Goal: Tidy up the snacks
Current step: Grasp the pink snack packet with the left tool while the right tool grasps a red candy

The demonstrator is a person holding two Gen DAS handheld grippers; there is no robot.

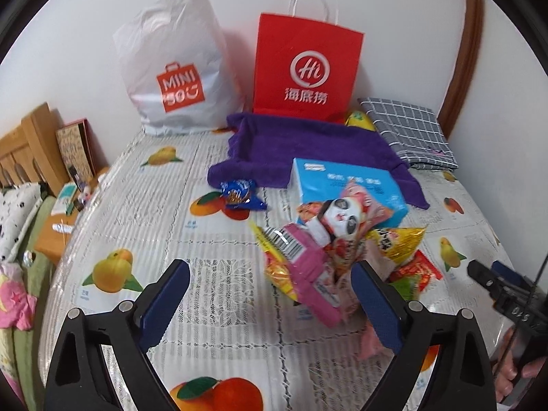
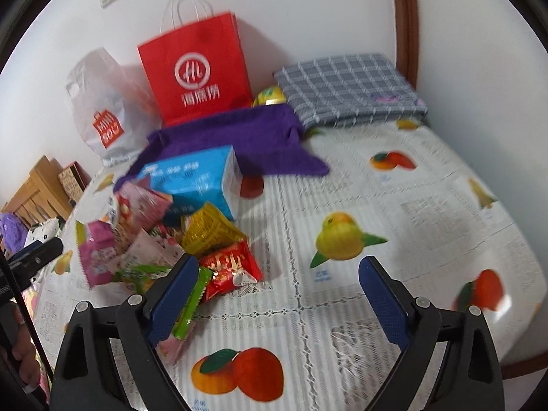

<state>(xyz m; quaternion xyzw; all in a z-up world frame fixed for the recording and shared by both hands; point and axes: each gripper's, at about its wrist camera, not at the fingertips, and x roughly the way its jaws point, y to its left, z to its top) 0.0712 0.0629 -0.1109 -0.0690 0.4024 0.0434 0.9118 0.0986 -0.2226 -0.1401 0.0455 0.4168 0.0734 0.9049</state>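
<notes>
The table (image 1: pixel 178 205), covered with a fruit-print cloth, is carrying every item. The left gripper (image 1: pixel 270 294) is hovering low over the cloth with its jaws spread wide and gripping nothing; its right finger is sitting just in front of the snack pile (image 1: pixel 328 250). The right gripper (image 2: pixel 279 291) is likewise hovering with jaws spread wide and empty, its left finger overlapping the near edge of the pile, where a green packet (image 2: pixel 190 308) is lying just beside the finger. The right-wrist view is motion-blurred.

At the back, against the wall, a white plastic bag (image 1: pixel 174 65) is standing, printed with an orange shopping-bag logo reading "MINI" above partly creased letters. Beside it a red paper bag (image 1: pixel 304 65) with white cord handles is standing upright, showing a white "Hi" circle and three Chinese characters, 海底捞. A purple towel (image 1: pixel 301 150) is lying in front of the red bag, and a folded grey checked cloth (image 1: pixel 407 133) is lying near the corner.

A light blue box (image 1: pixel 346 185) is resting on the towel's front edge, its print too blurred to read. The snack pile is leaning against that box: a panda-face packet (image 1: pixel 342 219), a pink packet (image 1: pixel 304 267), a yellow packet (image 1: pixel 397 243) and a red packet (image 1: pixel 418 274). A blue wrapped snack (image 1: pixel 239 195) is lying apart, left of the pile.
</notes>
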